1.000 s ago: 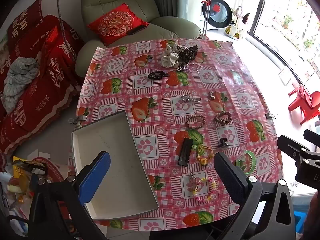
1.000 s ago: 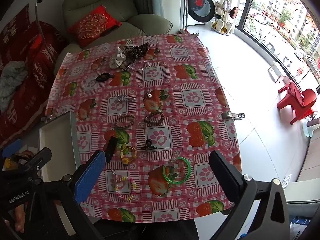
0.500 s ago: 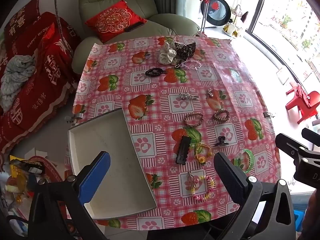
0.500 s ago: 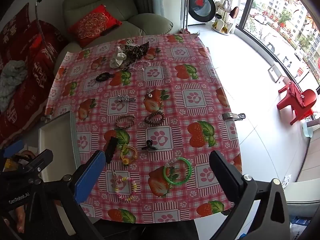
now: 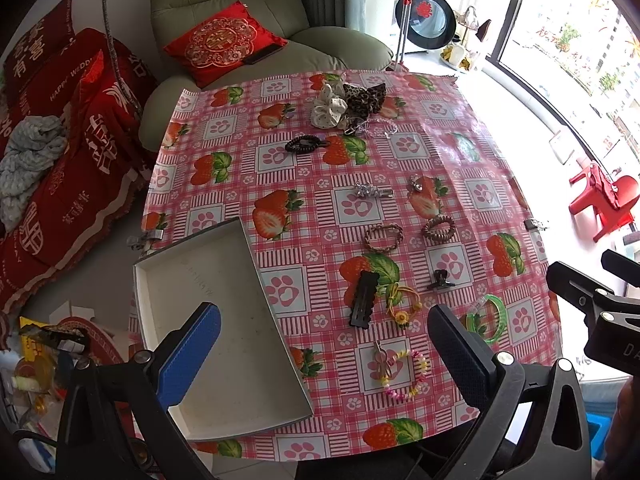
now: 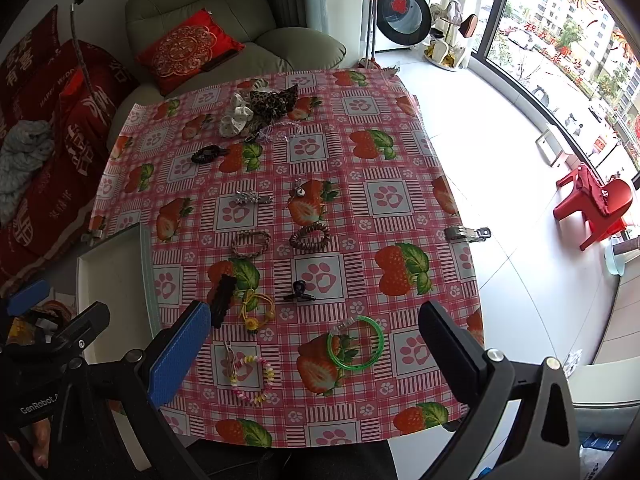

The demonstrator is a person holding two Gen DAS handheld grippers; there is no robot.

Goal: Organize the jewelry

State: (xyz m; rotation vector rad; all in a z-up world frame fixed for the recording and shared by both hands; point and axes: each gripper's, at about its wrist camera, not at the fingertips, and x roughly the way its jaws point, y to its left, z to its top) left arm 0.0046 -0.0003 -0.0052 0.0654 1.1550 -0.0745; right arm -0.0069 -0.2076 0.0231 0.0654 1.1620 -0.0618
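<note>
**Grippers poised wide above a desk strewn with jewelry**

The left gripper [image 5: 324, 348] hangs over the near edge of the desk [image 5: 400, 152] with its fingers [image 5: 188, 350] spread wide and holding nothing, one padded in ribbed blue, the other in matte black. The right gripper [image 6: 316, 350] is spread the same way, also holding nothing. Just below the left gripper sits a shallow white rectangular tray [image 5: 180, 280], its floor bare and lightly scuffed, resting at the desk's left edge. Between the fingers in the left view lies a pastel beaded bracelet [image 5: 404, 372], and beyond it a flat black scalloped hair clip [image 5: 362, 298] touching a yellow elastic tie [image 5: 402, 300]. A translucent green bangle [image 6: 356, 342] lies near the right gripper, a small black claw clip [image 6: 300, 292] farther in. Two woven rope-like bracelets [image 6: 250, 242] lie side by side mid-desk, with a silvery barrette [image 6: 250, 198] beyond them. At the far edge, a white spotted scrunchie [image 5: 330, 110] touches a leopard-print one, a black coiled tie [image 5: 304, 144] nearby. A glossy pink gingham cloth printed with strawberries and paw marks covers the desk. Compared with a second earlier, the left view sits slightly farther from the desk and shows more of it; the jewelry lies in the same places.
</note>
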